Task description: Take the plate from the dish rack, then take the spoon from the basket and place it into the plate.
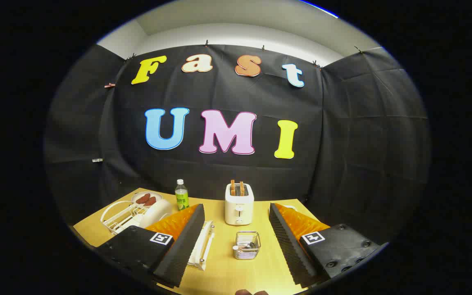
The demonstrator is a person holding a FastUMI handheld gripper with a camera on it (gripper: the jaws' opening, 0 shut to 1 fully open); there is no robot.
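My gripper (236, 241) is open, its two fingers spread wide above the wooden table (223, 270) with nothing between them. A small wire basket (246, 245) holding the spoon stands on the table between the fingers, closer to the right one. A white dish rack (123, 217) sits beyond the left finger, with the white plate (154, 213) standing on edge in it, partly hidden behind that finger.
A white toaster (239, 203) with two slices of toast stands just beyond the basket. A green-labelled bottle (181, 195) and a dish with reddish food (146, 198) are at the back left. A white napkin holder (202, 246) lies by the left finger.
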